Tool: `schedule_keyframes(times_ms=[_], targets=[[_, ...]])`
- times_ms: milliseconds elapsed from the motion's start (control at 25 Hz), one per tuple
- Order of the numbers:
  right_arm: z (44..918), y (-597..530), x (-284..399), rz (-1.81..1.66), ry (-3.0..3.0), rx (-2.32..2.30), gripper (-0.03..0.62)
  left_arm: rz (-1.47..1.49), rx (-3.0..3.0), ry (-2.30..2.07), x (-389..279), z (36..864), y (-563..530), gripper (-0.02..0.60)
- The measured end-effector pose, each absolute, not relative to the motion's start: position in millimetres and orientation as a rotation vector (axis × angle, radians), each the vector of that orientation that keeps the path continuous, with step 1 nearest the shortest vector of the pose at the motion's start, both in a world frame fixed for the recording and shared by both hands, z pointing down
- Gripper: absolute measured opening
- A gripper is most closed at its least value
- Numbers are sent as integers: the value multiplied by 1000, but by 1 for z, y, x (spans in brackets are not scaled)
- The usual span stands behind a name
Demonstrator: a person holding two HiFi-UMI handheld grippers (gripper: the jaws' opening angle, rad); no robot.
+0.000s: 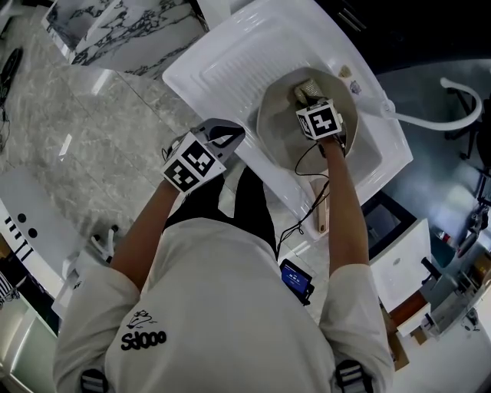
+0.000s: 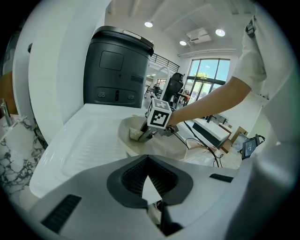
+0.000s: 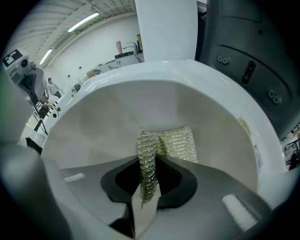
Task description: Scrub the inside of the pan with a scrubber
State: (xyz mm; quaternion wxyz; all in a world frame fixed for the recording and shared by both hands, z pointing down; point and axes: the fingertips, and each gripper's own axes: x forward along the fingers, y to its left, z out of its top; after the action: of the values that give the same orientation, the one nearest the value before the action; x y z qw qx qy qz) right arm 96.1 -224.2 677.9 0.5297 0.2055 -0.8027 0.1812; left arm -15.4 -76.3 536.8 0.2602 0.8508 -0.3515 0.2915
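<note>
A beige pan (image 1: 280, 130) lies in the white sink basin, its wooden handle (image 1: 322, 207) pointing back toward me. My right gripper (image 1: 311, 100) reaches down into the pan at its far side, shut on a glittery mesh scrubber (image 1: 307, 90). In the right gripper view the scrubber (image 3: 178, 143) is pinched between the jaws of the right gripper (image 3: 149, 157) and rests folded against the pan's inner wall (image 3: 108, 122). My left gripper (image 1: 222, 138) hovers over the sink's near-left rim, apart from the pan. The left gripper (image 2: 148, 158) is shut with nothing in it.
The white sink unit (image 1: 222, 69) has a ribbed drainboard left of the basin. A dark bin (image 2: 117, 65) stands behind it. A marble-patterned block (image 1: 115, 23) sits at the far left. A phone (image 1: 296, 280) and a black cable (image 1: 307, 222) lie by the pan handle.
</note>
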Motion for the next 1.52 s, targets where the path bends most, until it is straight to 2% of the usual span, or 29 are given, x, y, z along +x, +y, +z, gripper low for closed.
schedule_keyframes(times_ms=[280, 560, 920, 1520], targets=[[687, -217, 154, 471, -1730, 514, 78, 785, 2307, -942, -7, 537, -74, 4], [693, -177, 168, 649, -1627, 388, 77, 784, 2316, -935, -2, 537, -71, 3], [690, -109, 126, 937, -1661, 113, 77, 772, 2328, -933, -1, 534, -69, 5], [656, -98, 42, 1253, -1876, -185, 78, 757, 2316, -985, -17, 529, -66, 4]])
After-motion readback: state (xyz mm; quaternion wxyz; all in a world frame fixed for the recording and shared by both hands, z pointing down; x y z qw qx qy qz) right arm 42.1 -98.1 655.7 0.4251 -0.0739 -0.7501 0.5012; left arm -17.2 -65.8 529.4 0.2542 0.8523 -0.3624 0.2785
